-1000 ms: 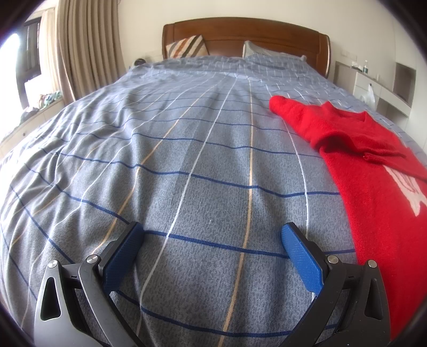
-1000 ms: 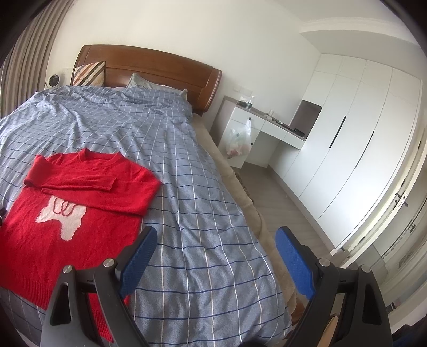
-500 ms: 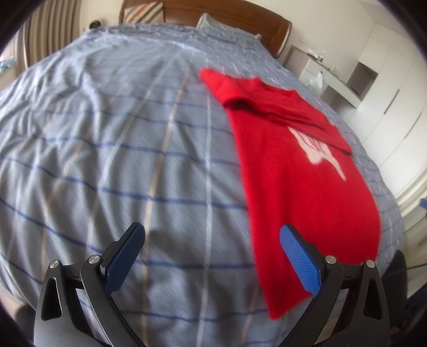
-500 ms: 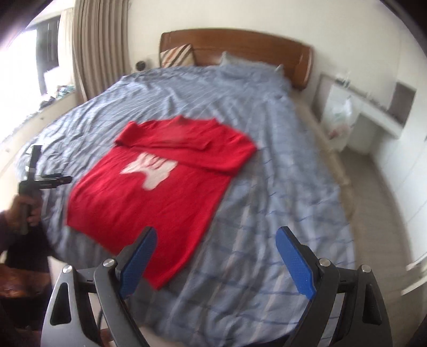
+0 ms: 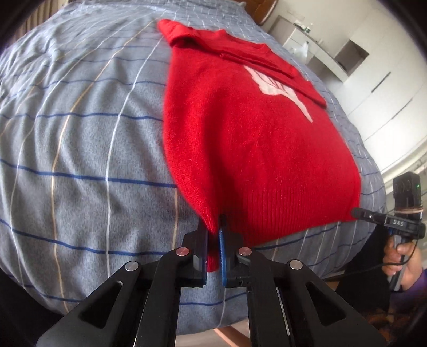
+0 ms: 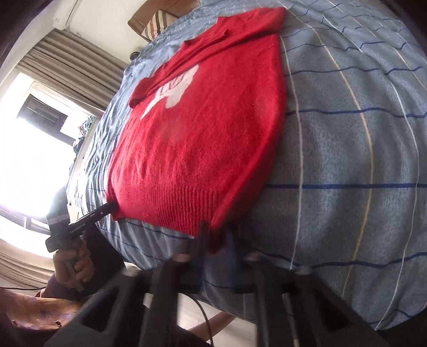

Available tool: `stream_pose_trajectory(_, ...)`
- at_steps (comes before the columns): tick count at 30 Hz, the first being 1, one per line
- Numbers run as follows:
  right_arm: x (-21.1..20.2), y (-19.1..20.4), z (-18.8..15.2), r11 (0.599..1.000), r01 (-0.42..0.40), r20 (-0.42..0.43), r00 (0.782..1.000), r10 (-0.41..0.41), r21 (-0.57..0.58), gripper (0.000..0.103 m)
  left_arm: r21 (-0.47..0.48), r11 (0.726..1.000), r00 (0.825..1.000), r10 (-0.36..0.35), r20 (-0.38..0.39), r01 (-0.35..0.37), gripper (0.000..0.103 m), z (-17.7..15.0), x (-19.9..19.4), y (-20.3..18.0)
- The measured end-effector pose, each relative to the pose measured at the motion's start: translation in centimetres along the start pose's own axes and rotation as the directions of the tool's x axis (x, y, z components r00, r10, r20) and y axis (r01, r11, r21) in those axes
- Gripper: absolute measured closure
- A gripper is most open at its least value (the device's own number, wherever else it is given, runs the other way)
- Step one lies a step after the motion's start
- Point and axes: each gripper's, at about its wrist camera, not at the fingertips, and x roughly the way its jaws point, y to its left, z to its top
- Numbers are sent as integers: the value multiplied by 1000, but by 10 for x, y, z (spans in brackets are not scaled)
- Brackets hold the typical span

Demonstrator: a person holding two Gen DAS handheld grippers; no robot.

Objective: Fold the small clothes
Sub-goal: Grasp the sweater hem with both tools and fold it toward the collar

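A red knitted sweater (image 5: pixel 253 138) with a white motif lies flat on the blue-grey checked bed, its sleeves folded across the chest and its ribbed hem toward me. My left gripper (image 5: pixel 212 248) is shut on the hem's near left corner. My right gripper (image 6: pixel 216 248), blurred in its own view, is shut on the hem's right corner of the sweater (image 6: pixel 202 128). The left gripper also shows in the right wrist view (image 6: pixel 104 211) at the other hem corner, and the right gripper shows in the left wrist view (image 5: pixel 357 212) at the far right.
The bed (image 5: pixel 80 149) fills both views, with its front edge just under the grippers. White wardrobes and a desk (image 5: pixel 355 61) stand to the right. Curtains and a bright window (image 6: pixel 40 128) are on the left. A wooden headboard and striped pillow (image 6: pixel 157 18) are at the far end.
Both grippers were open above the bed. They have dropped to the sweater's hem at the bed's front edge and shut on its two corners.
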Motion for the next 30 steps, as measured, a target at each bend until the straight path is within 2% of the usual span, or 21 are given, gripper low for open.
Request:
stream_pose_trajectory(5,-54,5,9,999,-37,88,995,38,-17,98,-116,982,989,-143,38,146,99,7,-36,10)
stream_pose_trajectory(7,-70,10,24,998,-59,155,986,63,-29,98,-137,970,978,-190,81,200,99,24,-45,8)
stream_pose_trajectory(10,-83,18,65,996,-48,271,960,67,-74,98,-139,958,962,-228,151,249,99,71,-47,4)
stream_pose_trajectory(13,-83,19,122,995,-16,368,928,51,-98,98,-119,967,955,-196,225,226,99,133,-35,3)
stream_pose_trajectory(16,-70,14,188,995,-9,422,905,49,-95,98,-115,977,955,-145,259,179,99,200,-10,4)
stream_pose_trajectory(18,-53,11,231,996,6,436,899,32,-87,98,-126,981,960,-114,256,150,99,240,12,8)
stream_pose_trajectory(21,-22,4,287,995,56,430,903,-16,-82,98,-178,978,972,-67,226,108,99,290,52,19)
stream_pose_trajectory(25,21,-14,334,993,102,416,907,-69,-57,98,-247,968,985,-11,175,54,94,326,97,37)
stream_pose_trajectory(26,29,-21,342,994,99,413,908,-76,-35,96,-272,962,987,15,162,30,85,332,104,41)
stream_pose_trajectory(27,36,-29,348,995,100,415,906,-88,-6,94,-296,955,987,37,154,11,62,336,108,46)
stream_pose_trajectory(28,39,-35,350,994,104,418,902,-104,23,84,-319,948,986,59,153,-7,46,340,109,49)
stream_pose_trajectory(29,40,-40,352,994,98,423,900,-106,40,72,-337,941,982,75,173,-13,26,340,104,53)
stream_pose_trajectory(30,38,-43,352,994,97,429,897,-109,52,71,-345,939,975,86,207,-9,22,340,96,55)
